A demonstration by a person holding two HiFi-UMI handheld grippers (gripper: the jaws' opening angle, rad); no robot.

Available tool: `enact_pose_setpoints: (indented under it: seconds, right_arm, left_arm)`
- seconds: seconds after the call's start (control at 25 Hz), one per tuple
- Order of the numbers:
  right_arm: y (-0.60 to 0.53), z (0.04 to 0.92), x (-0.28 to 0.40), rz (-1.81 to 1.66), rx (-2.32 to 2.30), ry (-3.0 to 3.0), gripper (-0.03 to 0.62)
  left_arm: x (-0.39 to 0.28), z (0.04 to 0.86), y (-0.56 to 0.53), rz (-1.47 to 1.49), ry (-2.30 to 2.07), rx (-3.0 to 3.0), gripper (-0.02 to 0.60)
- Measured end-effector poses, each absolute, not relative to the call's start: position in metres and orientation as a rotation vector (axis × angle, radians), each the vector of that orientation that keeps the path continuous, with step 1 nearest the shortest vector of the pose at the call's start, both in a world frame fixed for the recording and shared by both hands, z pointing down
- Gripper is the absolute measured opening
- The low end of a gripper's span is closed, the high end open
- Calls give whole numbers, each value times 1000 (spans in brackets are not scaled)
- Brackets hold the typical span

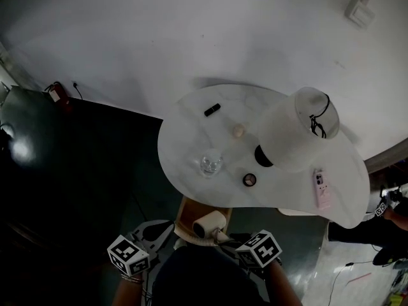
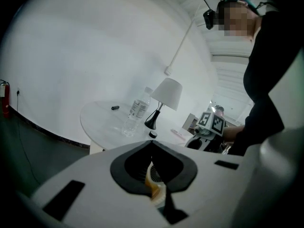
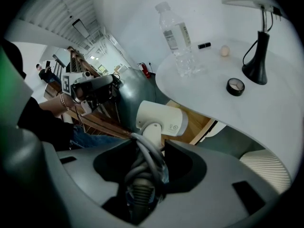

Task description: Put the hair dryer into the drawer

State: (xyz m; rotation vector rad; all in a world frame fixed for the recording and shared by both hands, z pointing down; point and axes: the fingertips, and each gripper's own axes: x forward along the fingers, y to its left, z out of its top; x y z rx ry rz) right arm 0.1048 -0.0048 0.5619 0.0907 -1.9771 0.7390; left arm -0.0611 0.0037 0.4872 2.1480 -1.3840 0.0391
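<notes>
A cream hair dryer (image 1: 209, 225) hangs over the open wooden drawer (image 1: 185, 217), just under the near edge of the round white table (image 1: 185, 139). My right gripper (image 3: 145, 175) is shut on its handle and wound cord, with the dryer's barrel (image 3: 161, 120) pointing away over the drawer's wood (image 3: 197, 122). In the head view this gripper (image 1: 252, 244) sits to the right of the dryer. My left gripper (image 1: 137, 250) is to the left of the drawer, apart from the dryer. Its jaws (image 2: 153, 167) stand together, and a small pale ribbed piece that I cannot identify shows in the hollow between them.
On the table stand a white lamp (image 1: 296, 132), a clear water bottle (image 1: 210, 164), a pink phone (image 1: 320, 185), a small round tin (image 1: 249, 180), a pale ball (image 1: 238, 131) and a black stick (image 1: 212, 109). Another person's hand (image 1: 390, 209) is at the far right.
</notes>
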Motion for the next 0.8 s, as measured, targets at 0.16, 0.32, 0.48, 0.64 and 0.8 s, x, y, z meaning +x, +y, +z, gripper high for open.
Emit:
enact_pose_setpoints:
  seconds: [0.16,0.32,0.48,0.64,0.8]
  right_arm:
    - [-5,566,107,730,58,-1965,207]
    - [-7,570,109,724,59,-1956,207]
    - [-8,574,107,690,51,-1951,207]
    - [-7,578,104,713,42,-1950,207]
    - [-5,581,99,739,42,-1949,207]
  left_arm:
    - [-60,490,5,45,-1414,2121,8]
    - [-59,493,5,53,-1439,2110,8]
    - [-58,495,3,47,-1449,2092,8]
    - [-54,494,3,50,-1450,2079,8]
    - [-54,495,3,53,-1449,2067,8]
